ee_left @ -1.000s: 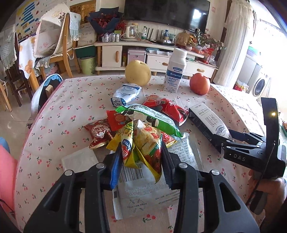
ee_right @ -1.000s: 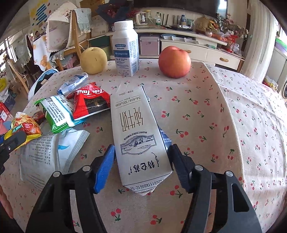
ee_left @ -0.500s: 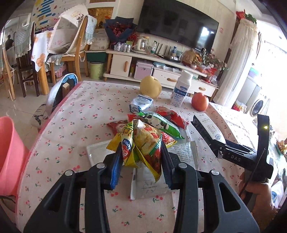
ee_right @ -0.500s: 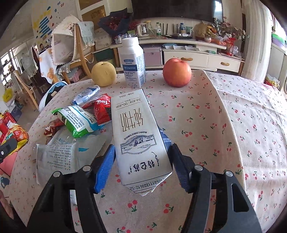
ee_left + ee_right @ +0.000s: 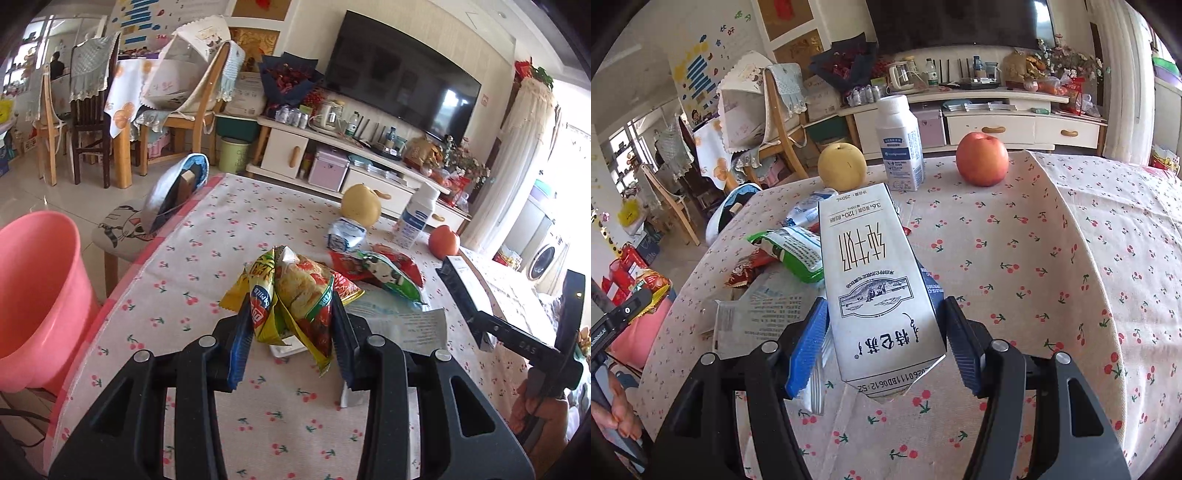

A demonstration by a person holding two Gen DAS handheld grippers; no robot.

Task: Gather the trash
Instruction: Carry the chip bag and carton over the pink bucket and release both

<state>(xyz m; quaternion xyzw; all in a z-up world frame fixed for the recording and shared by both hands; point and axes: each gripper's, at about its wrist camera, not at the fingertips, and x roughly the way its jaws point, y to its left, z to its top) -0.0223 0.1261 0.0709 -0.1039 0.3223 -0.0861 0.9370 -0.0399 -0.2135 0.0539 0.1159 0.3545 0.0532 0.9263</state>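
My left gripper (image 5: 291, 339) is shut on a crumpled yellow and red snack bag (image 5: 291, 291), held above the cherry-print tablecloth (image 5: 207, 236). A pink bin (image 5: 33, 295) stands on the floor off the table's left edge. My right gripper (image 5: 886, 343) is shut on a white milk carton (image 5: 871, 273), lifted over the table; it shows at the right of the left wrist view as the carton (image 5: 476, 280). More wrappers remain on the cloth: a green packet (image 5: 794, 251), red packets (image 5: 351, 266), a white printed pouch (image 5: 764, 314).
A yellow pear (image 5: 842, 166), a white bottle (image 5: 899, 144) and a red apple (image 5: 982, 158) stand at the table's far side. A stool with a cat cushion (image 5: 125, 229) and wooden chairs (image 5: 92, 122) stand left. A TV cabinet (image 5: 332, 155) lines the back wall.
My left gripper has swung left and back with the snack bag, bringing the pink bin into view. My right gripper has risen a little with the carton.
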